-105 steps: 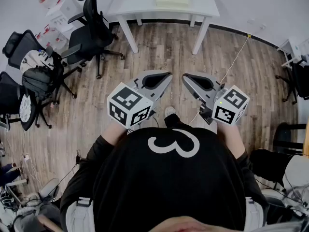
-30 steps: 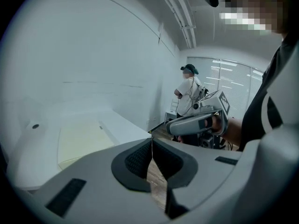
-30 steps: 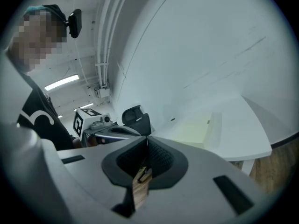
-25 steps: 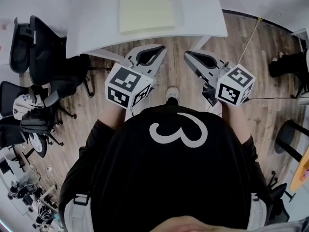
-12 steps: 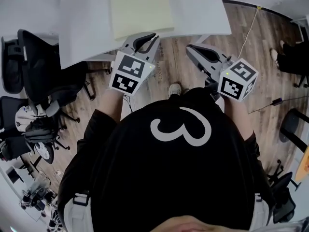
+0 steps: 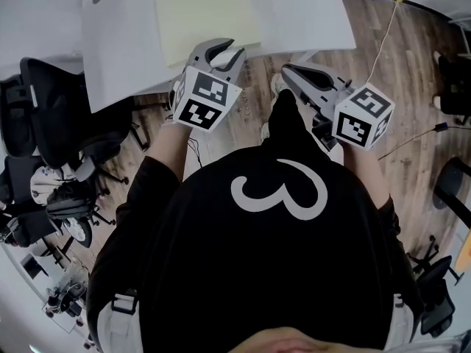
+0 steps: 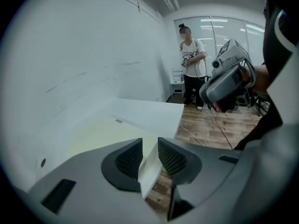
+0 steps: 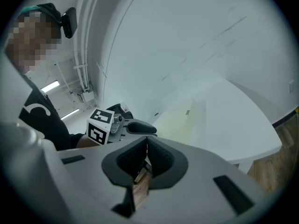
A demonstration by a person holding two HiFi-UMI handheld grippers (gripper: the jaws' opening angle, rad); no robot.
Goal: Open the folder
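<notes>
the counter (image 6: pixel 309 13) is white, smooth and matt. the folder (image 6: pixel 202 9) lying on it looks like pale yellow matt card or paper. the floor (image 6: pixel 412 87) is wood-look plank with visible grain. the left tool (image 7: pixel 149 146) and right tool (image 8: pixel 145 143) have smooth grey matt plastic shells; their pads (image 7: pixel 128 158) are black and finely ribbed. the person's shirt (image 6: pixel 257 271) is black cloth.
</notes>
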